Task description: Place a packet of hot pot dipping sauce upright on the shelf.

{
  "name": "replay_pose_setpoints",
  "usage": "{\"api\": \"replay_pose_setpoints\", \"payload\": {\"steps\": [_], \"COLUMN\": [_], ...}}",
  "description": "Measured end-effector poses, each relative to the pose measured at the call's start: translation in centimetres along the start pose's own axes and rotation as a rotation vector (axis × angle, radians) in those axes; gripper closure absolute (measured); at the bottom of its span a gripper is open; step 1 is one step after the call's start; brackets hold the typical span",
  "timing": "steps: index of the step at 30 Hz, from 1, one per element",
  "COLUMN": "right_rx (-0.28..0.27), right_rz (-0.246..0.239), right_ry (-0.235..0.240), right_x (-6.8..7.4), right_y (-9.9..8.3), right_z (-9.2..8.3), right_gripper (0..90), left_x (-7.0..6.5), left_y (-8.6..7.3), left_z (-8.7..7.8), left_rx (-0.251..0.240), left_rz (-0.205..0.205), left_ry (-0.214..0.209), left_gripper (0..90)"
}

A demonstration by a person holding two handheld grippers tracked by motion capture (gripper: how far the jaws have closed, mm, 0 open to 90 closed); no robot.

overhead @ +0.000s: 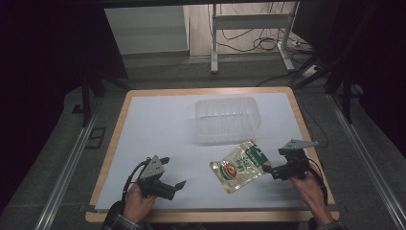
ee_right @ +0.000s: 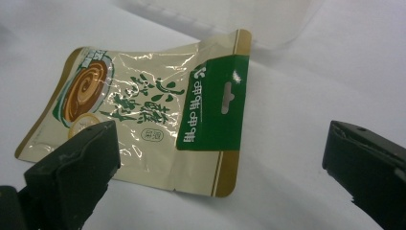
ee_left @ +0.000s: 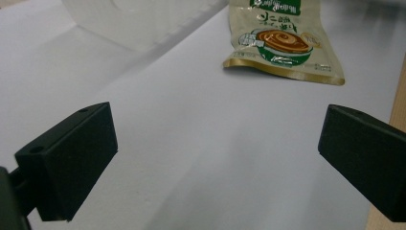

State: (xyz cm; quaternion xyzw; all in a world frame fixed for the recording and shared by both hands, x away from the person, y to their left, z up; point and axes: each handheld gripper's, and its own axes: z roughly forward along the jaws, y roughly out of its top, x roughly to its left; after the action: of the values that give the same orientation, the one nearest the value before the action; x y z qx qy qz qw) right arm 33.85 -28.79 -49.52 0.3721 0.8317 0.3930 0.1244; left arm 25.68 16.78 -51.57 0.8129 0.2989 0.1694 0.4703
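A cream and green food pouch (overhead: 241,165) lies flat on the white table, right of centre near the front; it also lies ahead in the left gripper view (ee_left: 282,43) and close up in the right gripper view (ee_right: 153,115). Behind the pouch stands a clear plastic tub (overhead: 227,120), empty as far as I can see. My right gripper (overhead: 269,168) is open just at the pouch's right edge, one jaw over its corner and nothing held. My left gripper (overhead: 178,184) is open near the front left, well apart from the pouch, nothing between its jaws.
The white sheet (overhead: 158,129) covers a wooden table with a bare wood edge (overhead: 111,143) around it. Beyond the far edge are a metal frame's legs (overhead: 214,43) and cables on the floor. Rails run along both sides of the table.
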Motion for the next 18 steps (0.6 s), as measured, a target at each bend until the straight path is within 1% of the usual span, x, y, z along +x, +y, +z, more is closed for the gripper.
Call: {"api": "replay_pose_setpoints", "payload": {"steps": [3,4,6,7,9,11,12,14,15,18], "right_rx": [0.01,0.019,0.022,0.024,0.027,0.03,0.048,0.06,0.068,0.077], "right_rz": [-0.004,0.005,0.015,0.018,0.02,0.024,0.029,0.012,0.014,0.047], "right_ry": [0.008,0.024,0.039,0.041,0.048,0.053,0.06,0.045,0.04,0.053], "right_x": [-0.1,-0.2,-0.2,-0.3,-0.4,-0.4,-0.4,-0.3,-0.3,-0.5], "right_y": [0.1,0.2,0.3,0.3,0.5,0.5,0.7,0.8,0.9,1.2], "right_z": [0.4,0.8,1.1,1.2,1.5,1.7,2.0,2.2,2.4,2.8], "right_gripper": [0.0,0.0,0.0,0.0,0.0,0.0,0.0,0.0,0.0,1.5], "left_x": [0.0,0.1,0.0,0.0,0.0,0.1,0.1,0.1,0.0,0.0], "left_y": [0.0,0.0,-0.1,0.0,-0.1,-0.1,-0.1,-0.1,0.0,0.0], "left_z": [-0.1,-0.1,0.0,0.0,0.1,0.1,0.0,0.0,0.0,-0.1], "left_rx": [-0.012,-0.016,-0.015,0.008,0.017,0.017,0.012,0.003,-0.001,-0.016], "left_rz": [0.004,0.008,0.045,0.047,0.051,0.05,0.046,0.048,0.048,0.049], "left_ry": [0.005,0.008,0.022,0.03,0.035,0.034,0.032,0.028,0.026,0.019], "left_gripper": [0.0,0.0,0.0,0.0,0.0,0.0,0.0,0.0,0.0,0.0]}}
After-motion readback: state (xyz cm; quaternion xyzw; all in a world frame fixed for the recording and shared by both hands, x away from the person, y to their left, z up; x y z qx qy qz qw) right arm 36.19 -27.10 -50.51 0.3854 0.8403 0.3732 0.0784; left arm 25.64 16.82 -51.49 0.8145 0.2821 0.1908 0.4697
